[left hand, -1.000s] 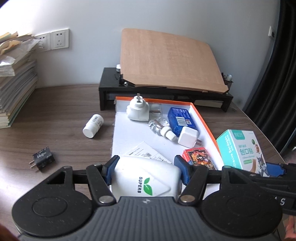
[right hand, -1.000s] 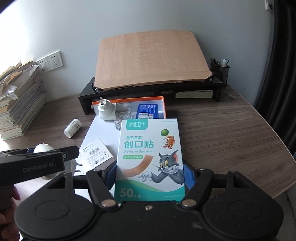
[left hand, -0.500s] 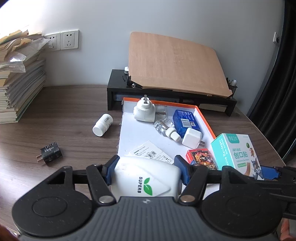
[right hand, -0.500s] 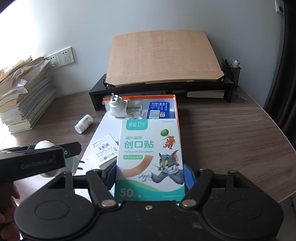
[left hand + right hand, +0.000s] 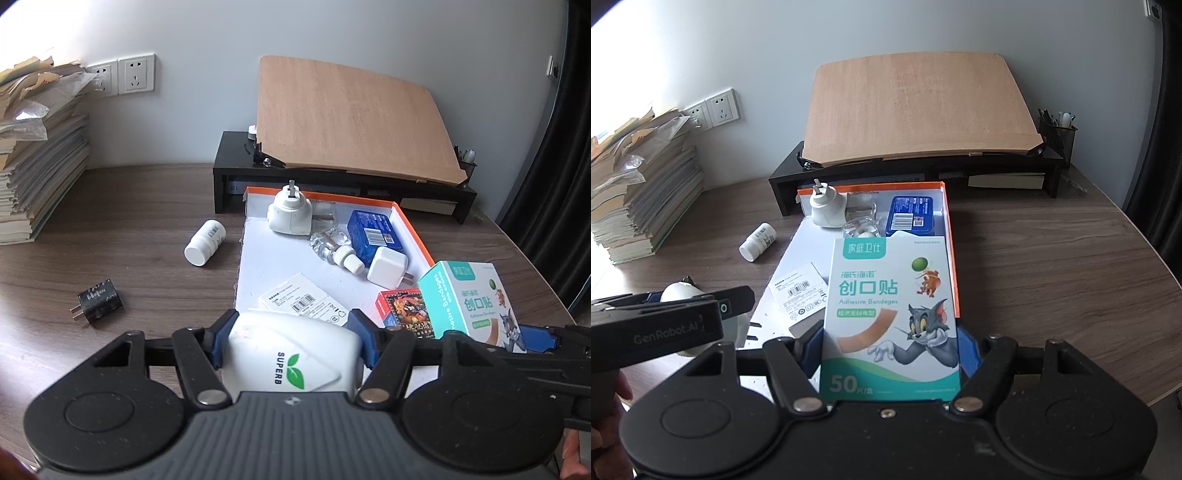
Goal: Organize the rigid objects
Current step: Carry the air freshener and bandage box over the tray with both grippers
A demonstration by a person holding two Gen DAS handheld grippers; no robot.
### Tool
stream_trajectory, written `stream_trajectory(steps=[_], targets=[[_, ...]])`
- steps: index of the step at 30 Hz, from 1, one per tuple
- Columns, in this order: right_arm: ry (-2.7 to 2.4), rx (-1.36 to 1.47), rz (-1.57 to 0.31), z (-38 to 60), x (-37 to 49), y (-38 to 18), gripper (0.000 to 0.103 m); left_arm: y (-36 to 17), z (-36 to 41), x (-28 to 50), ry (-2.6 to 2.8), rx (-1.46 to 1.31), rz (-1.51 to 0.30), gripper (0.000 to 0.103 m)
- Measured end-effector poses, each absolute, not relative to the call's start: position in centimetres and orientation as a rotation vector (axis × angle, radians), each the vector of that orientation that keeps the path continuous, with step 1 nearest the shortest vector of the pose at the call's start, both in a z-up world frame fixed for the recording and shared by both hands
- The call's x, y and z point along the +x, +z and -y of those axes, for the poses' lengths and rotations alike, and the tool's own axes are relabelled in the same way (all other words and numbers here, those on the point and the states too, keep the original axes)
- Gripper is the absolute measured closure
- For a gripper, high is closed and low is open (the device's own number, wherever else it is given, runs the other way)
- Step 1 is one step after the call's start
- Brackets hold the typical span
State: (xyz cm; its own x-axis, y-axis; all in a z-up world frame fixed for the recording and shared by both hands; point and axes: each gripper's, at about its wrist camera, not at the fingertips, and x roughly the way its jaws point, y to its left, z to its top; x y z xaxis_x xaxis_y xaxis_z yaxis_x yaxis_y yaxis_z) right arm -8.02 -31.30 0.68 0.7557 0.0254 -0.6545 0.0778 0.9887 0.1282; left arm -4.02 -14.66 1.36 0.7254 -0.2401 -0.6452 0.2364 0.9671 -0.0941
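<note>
While gripped, bandage box [image 5: 890,314] upright, lengthwise forward

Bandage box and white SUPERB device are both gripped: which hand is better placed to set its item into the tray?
Right, probably. Its bandage box already hangs over the tray; the left's SUPERB device sits at the near edge.

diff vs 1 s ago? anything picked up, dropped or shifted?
Nothing picked up or let go. Left claw stays shut on the white SUPERB device; right claw stays shut on the bandage box. Only the framing drifted a little in both views. White pill bottle, black charger and the orange-rimmed tray contents lie as before.
</note>
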Motion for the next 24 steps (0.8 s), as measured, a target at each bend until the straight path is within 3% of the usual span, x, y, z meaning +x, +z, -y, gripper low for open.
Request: stream_trajectory(steps=[24], targets=[[-0.003,0.140,-0.753,30.8,-6.3,-0.1,0.019,0.4,14.0,-2.8,-0.248,-0.001,-0.754,0.038]])
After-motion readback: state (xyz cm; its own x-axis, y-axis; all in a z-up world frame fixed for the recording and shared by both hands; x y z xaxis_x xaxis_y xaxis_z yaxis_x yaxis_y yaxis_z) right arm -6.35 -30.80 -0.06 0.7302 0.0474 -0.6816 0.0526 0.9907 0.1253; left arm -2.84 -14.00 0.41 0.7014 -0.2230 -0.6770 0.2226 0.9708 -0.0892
